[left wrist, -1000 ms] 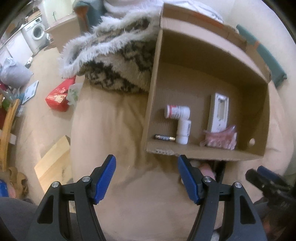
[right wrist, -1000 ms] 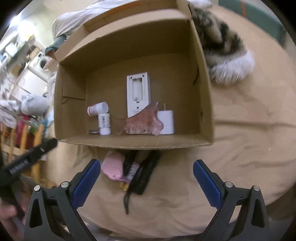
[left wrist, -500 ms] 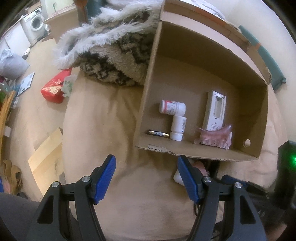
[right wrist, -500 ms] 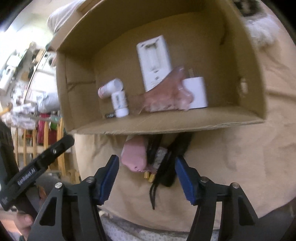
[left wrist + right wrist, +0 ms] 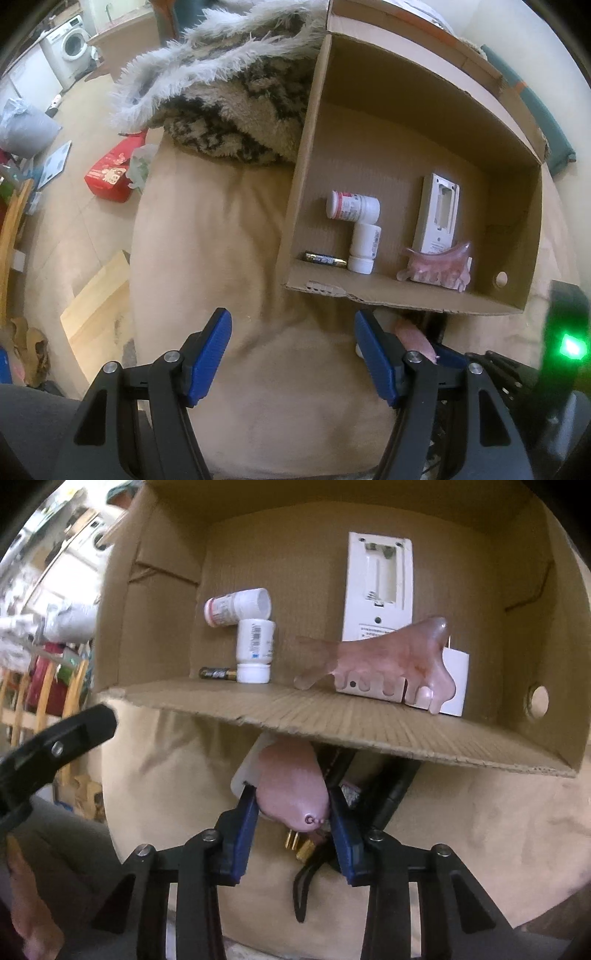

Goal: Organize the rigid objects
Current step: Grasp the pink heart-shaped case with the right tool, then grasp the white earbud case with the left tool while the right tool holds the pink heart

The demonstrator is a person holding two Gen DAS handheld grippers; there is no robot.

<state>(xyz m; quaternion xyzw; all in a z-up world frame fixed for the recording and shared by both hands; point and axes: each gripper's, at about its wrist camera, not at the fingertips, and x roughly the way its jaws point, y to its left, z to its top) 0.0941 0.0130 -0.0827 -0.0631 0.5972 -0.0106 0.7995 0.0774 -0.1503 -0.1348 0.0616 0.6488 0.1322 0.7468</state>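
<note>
Right tool (image 5: 291, 821) is clamped around a pink rounded object (image 5: 291, 782) just outside the cardboard box's (image 5: 369, 731) near wall; left tool (image 5: 291, 354) hangs open, empty. Bottles, battery, remote and comb are already boxed; dark items remain outside, apparently unsorted.

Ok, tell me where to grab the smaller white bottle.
Grip the smaller white bottle across its labelled middle, coming down through the cardboard box's open top. It lies on its side; the battery crowds its cap and the larger bottle its base.
</note>
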